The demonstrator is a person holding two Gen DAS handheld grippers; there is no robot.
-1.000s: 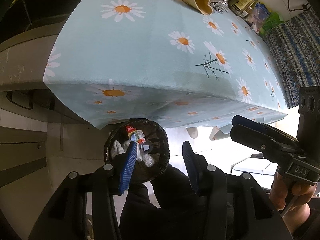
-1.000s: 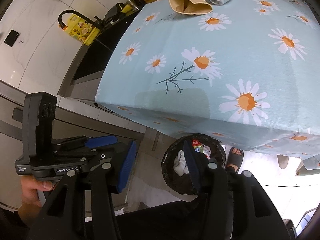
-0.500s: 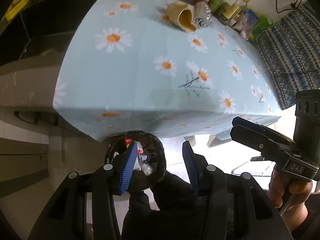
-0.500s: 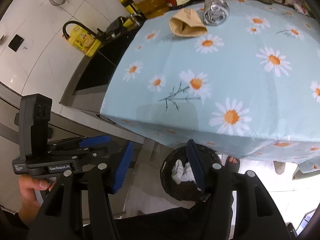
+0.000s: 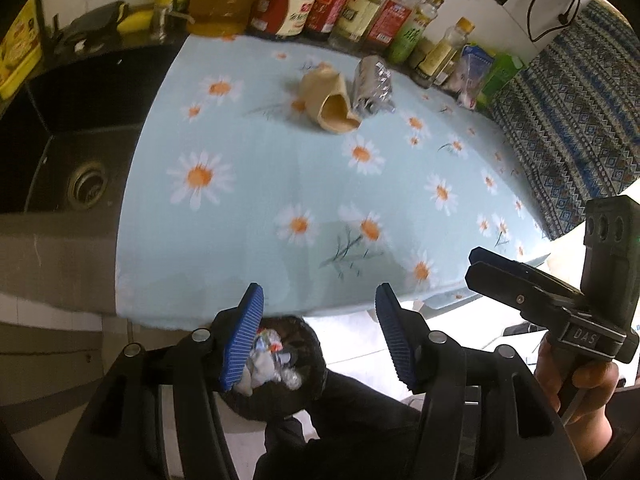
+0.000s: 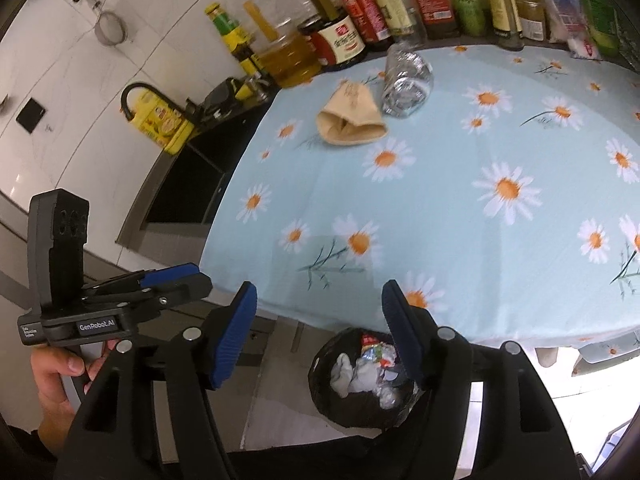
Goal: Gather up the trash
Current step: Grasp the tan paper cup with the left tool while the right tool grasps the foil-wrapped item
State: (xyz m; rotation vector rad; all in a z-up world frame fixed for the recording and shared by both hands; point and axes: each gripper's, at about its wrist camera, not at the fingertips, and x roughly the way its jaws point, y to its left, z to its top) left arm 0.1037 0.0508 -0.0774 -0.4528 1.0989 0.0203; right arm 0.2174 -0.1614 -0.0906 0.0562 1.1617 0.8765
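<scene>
A crushed tan paper cup lies on its side on the daisy tablecloth, with a crumpled clear plastic bottle right beside it. A black-lined trash bin holding white tissues and wrappers stands on the floor under the table's near edge. My left gripper hovers over that edge, jaws opening, nothing between them. My right gripper also hangs there with opening, empty jaws. Each gripper shows in the other's view, held by a hand.
A row of oil and sauce bottles lines the back of the table. A black sink with a faucet lies to the left. A patterned blue cloth covers the right side.
Both grippers have risen from bin level to above the table edge, so the cup, the bottle and the back row now show fully. Both pairs of jaws stand wider apart.
</scene>
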